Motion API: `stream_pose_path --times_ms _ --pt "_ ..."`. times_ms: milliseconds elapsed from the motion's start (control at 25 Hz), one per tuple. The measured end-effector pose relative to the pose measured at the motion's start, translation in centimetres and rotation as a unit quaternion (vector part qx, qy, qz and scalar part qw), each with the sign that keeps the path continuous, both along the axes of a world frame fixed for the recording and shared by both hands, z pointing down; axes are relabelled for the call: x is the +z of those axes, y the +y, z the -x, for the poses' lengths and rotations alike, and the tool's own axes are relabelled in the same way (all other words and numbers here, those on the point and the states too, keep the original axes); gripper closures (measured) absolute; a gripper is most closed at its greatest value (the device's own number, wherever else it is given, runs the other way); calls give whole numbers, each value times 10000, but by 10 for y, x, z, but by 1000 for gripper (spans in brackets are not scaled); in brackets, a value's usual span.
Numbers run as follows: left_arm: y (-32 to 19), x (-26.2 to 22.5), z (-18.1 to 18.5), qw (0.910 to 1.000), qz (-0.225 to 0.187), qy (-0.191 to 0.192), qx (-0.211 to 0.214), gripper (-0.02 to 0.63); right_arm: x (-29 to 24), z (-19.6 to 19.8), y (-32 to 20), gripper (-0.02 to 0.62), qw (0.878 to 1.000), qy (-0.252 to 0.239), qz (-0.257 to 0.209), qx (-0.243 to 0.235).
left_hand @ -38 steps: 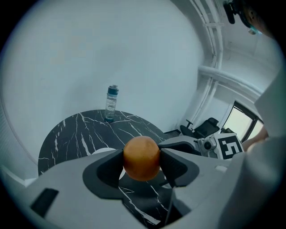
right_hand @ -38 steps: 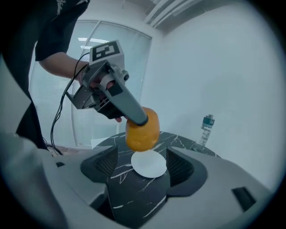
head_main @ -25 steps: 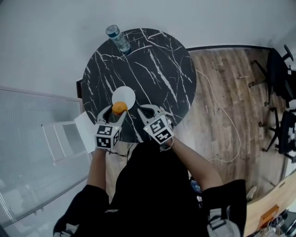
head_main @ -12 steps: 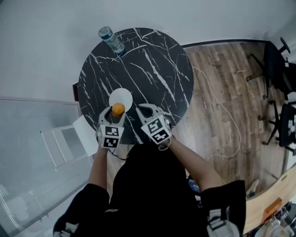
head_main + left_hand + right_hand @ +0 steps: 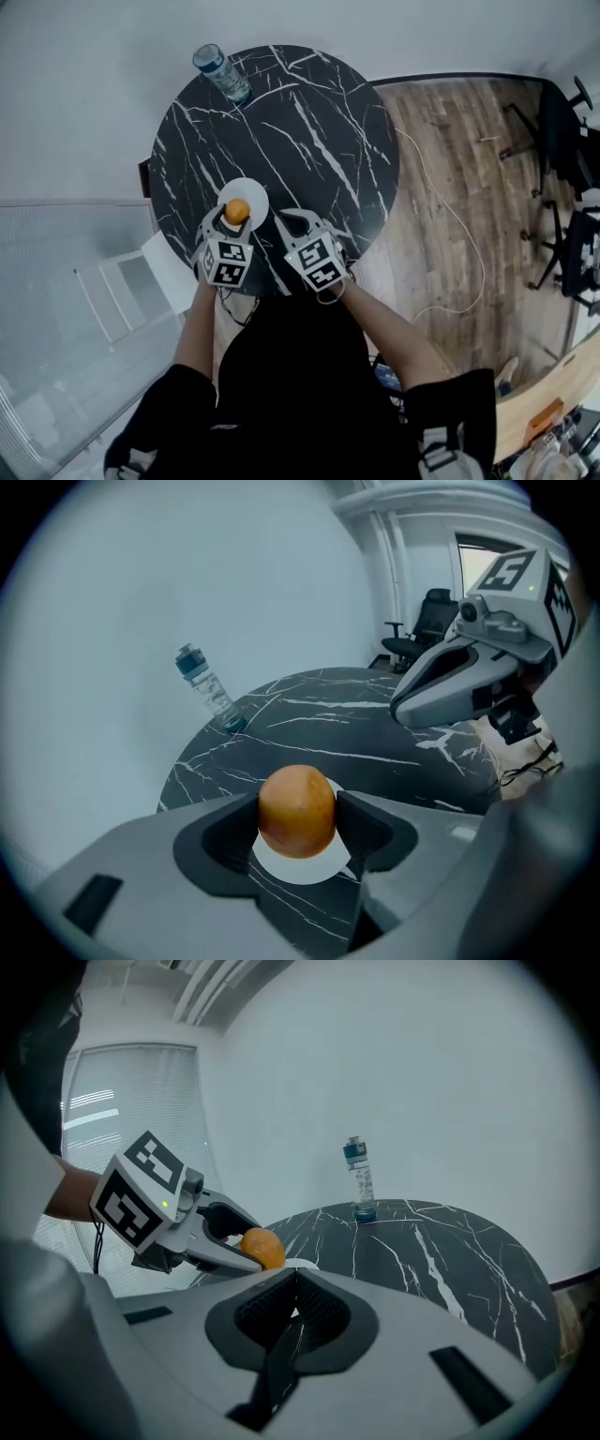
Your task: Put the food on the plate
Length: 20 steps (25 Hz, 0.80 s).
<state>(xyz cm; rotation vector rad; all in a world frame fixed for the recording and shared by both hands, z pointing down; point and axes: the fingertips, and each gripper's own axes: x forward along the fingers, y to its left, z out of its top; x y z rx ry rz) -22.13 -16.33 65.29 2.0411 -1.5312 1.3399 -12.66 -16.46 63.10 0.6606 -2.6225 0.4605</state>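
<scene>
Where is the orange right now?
Head view, left side: the orange is clamped in the left gripper, over the white plate at the table's near edge, with the shut right gripper beside it.

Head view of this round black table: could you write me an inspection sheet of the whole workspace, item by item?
Surface: round black marble table with white veins.
Job's things: orange round fruit held over the white round plate by the table's near edge; whether it touches the plate cannot be told.
Clutter: one clear plastic water bottle, upright at the far edge.
Grippers: left tongs shut on the fruit; right tongs shut, empty, beside them.
Cables: white cable looping across the wooden floor.
Surroundings: white wall; black office chairs at the right.
</scene>
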Motion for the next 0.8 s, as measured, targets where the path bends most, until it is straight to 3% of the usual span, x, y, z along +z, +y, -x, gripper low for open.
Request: stream_pose_path --times_ms 360,800 --pt "-18 34 19 9982 339 -349 363 350 13 10 -16 598 9998 90 133 77" --pt "-37 51 19 9955 472 -440 698 350 27 10 -33 598 9987 124 267 412"
